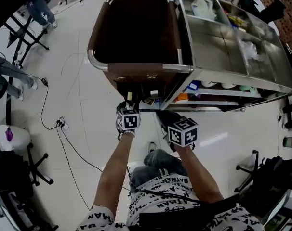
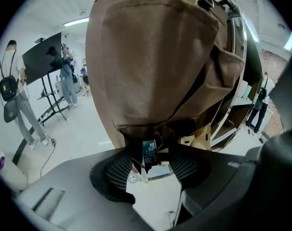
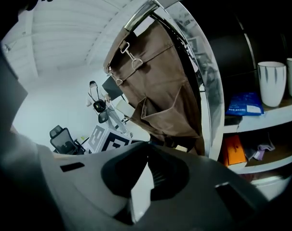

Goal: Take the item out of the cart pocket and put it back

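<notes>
The left hand-held gripper (image 2: 153, 161) has its jaws wide apart. A small clear packet (image 2: 148, 154) with a black printed label stands upright in the gap, at lower centre of the left gripper view. The packet's clear lower edge lies close to the left pad (image 2: 118, 170). Neither pad visibly presses on the packet. Its upper end meets the dark mouth of the brown fabric pocket (image 2: 146, 129) directly above the jaws.

The right hand-held gripper (image 3: 148, 165) has its jaws closed, with nothing between them. In the head view it sits just right of the left one, lower right of centre, apart from the cart (image 1: 184, 69).

The pocket sits on the lower part of the brown bag (image 2: 151, 57), which fills the upper centre of the left gripper view and hangs from the cart's metal frame. In the right gripper view, the cart's shelves occupy the right edge. White cups (image 3: 271, 83) stand on the upper shelf, with a blue pack (image 3: 245, 104) beside them and an orange item (image 3: 232, 150) below.

Beyond the cart, a black cable (image 1: 64, 138) lies on the white floor (image 1: 78, 81) at the left of the head view. Two people (image 2: 16, 95) stand at the far left of the left gripper view, next to a dark screen (image 2: 42, 57) on a stand.
</notes>
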{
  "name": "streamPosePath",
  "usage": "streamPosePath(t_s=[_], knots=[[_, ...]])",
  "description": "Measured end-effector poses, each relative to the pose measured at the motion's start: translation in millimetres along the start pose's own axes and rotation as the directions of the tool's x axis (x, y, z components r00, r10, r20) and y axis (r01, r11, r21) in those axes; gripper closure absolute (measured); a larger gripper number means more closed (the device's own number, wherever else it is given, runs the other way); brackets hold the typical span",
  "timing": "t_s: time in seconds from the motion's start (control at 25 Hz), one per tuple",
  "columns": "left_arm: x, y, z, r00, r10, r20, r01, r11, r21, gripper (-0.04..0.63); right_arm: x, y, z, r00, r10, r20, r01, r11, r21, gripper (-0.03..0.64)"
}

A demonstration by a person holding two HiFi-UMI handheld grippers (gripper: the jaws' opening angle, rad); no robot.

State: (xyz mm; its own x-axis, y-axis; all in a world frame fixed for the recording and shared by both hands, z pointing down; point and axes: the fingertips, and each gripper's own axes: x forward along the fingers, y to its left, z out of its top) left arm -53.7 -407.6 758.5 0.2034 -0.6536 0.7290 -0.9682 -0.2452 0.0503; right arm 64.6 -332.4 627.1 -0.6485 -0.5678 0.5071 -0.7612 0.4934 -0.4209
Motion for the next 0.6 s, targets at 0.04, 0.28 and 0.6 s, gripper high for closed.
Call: streamPosePath(t_s=[0.04,0.28,0.6], knots=[[4.4,0.7,1.1,1.000,0.005,-0.003,-0.005,1.000,0.013,0.367,1.5,-3.1,0.6,1.000,-0.002,-0.001,0.002,1.000,0.000,0.617],[21.0,2.8,-6.3,0.998,0.023,-0.055,-0.020,0.998,0.055,0.489,5.4,-13.1,1.7,1.000,-0.016,0.007,0.015,1.000,0.008,0.617],[-42.7,10.9,16.7,0.997,0.027,0.071,-0.027,1.000,-0.005,0.506,-7.5,7.1,7.7,1.000,-0.014,0.018,0.014,1.000,0.000,0.617]])
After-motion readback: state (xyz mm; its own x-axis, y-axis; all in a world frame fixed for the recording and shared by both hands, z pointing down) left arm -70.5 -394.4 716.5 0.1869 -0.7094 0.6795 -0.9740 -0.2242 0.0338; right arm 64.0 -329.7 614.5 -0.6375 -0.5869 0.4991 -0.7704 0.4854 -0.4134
